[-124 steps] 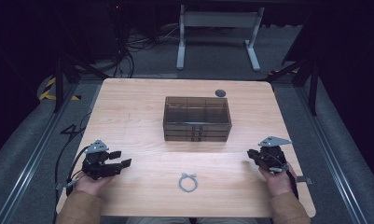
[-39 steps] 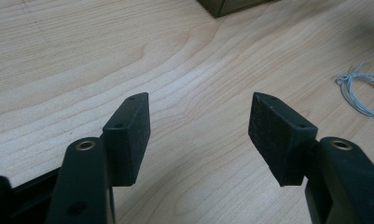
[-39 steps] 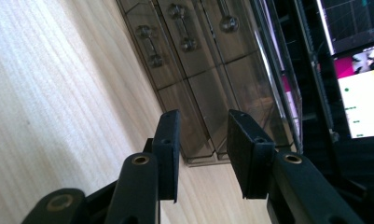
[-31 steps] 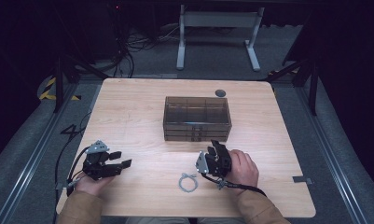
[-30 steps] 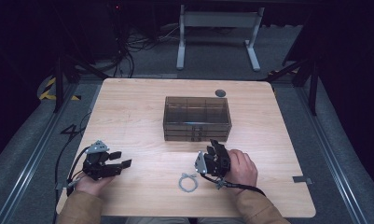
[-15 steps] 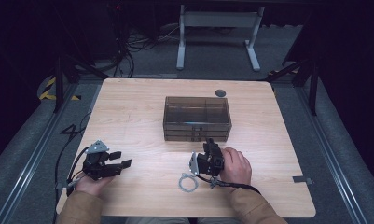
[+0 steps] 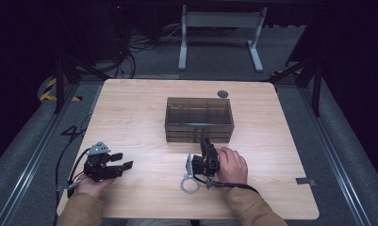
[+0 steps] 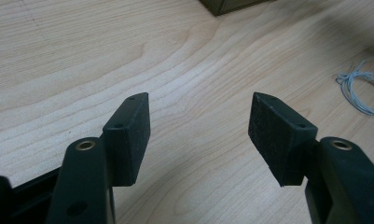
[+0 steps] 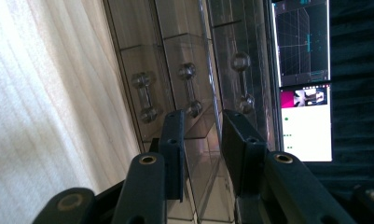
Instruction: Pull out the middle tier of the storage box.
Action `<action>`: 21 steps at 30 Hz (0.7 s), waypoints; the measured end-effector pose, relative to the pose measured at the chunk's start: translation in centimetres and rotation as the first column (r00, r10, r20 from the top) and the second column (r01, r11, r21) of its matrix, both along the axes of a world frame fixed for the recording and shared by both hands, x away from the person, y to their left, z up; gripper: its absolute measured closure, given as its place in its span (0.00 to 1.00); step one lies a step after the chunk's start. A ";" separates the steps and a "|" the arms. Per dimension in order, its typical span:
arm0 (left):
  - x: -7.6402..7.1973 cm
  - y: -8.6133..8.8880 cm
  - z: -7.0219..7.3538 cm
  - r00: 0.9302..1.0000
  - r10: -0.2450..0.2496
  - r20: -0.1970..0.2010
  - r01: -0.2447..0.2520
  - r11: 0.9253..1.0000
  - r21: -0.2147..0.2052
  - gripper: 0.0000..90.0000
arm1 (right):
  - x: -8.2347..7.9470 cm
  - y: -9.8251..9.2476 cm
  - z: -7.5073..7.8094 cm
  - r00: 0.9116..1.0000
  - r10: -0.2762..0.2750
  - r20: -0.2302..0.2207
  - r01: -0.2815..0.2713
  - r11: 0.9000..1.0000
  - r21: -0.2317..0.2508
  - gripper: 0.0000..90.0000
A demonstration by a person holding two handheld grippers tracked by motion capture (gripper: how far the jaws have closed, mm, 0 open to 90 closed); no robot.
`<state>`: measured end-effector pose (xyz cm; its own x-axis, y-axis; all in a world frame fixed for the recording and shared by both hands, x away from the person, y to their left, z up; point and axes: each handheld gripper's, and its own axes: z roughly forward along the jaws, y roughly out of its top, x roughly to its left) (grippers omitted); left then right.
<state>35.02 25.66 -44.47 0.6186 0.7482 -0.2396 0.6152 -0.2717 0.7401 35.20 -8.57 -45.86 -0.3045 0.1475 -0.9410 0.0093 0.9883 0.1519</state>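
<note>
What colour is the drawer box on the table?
Smoky brown, see-through drawer box; the high view shows it best.

Drawer box (image 7: 199, 120) mid-table (image 7: 130, 108); cord loop (image 7: 189, 184) in front.

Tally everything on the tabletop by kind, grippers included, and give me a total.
Handheld grippers: 2 (left gripper, right gripper)
Clear drawer cabinets: 1 (drawer cabinet)
Loops of thin cord: 1 (cord loop)
Round dark discs at the table's far edge: 1 (disc)
Total: 5
</note>
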 end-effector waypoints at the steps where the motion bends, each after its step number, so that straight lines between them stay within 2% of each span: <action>1: 0.0 0.0 0.0 1.000 0.000 0.000 0.000 1.000 0.000 0.44 | 0.1 0.1 0.0 1.000 0.000 0.003 0.000 1.000 -0.001 0.79; 7: 0.0 0.0 0.0 1.000 0.000 0.000 0.000 1.000 0.000 0.44 | 0.4 0.5 -0.4 1.000 -0.001 0.025 0.001 1.000 0.001 0.82; 17: 0.0 0.0 0.0 1.000 -0.001 0.001 0.001 1.000 0.000 0.44 | 0.6 1.0 -1.0 0.999 0.004 0.043 -0.003 1.000 -0.023 0.82; 20: 0.0 0.0 0.0 1.000 -0.001 0.000 0.001 1.000 0.000 0.44 | 0.7 1.2 -1.3 0.999 0.003 0.049 -0.001 1.000 -0.030 0.82; 21: 0.0 0.0 0.0 1.000 0.000 0.001 0.000 1.000 0.000 0.44 | 0.8 1.2 -1.3 0.999 0.007 0.050 -0.005 0.999 -0.049 0.82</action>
